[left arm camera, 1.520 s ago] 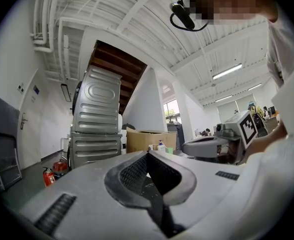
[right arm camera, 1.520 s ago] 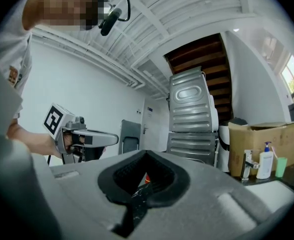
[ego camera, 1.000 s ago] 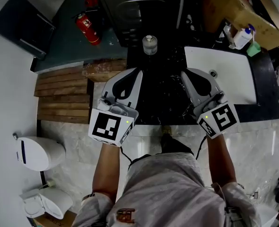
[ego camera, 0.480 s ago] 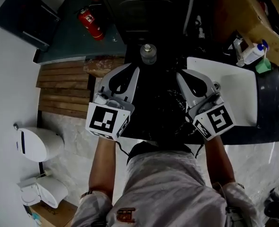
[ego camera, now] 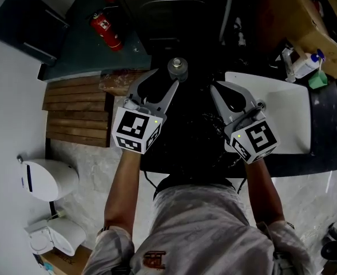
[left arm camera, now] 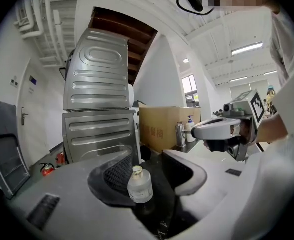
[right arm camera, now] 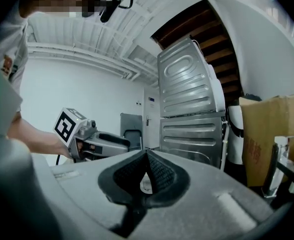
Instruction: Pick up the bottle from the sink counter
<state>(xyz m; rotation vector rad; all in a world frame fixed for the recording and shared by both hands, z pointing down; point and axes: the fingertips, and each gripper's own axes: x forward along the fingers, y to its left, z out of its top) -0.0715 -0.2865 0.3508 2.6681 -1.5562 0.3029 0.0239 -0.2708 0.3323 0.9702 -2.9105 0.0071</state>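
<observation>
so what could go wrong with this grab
The left gripper has just been opening its fingers; the bottle stands at the mouth of their gap, untouched and off-centre. A finger could knock it over on the counter. The round glass may slip if they close off-centre.

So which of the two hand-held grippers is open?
The left hand-held gripper: its jaws have just been opening, with the small glass bottle just ahead. The right hand-held gripper has its jaws shut.

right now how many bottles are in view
2. A small clear glass bottle with a metal cap stands near the far edge of the black counter. A white pump bottle with a blue top stands beyond the white sink. Others may be hidden.
</observation>
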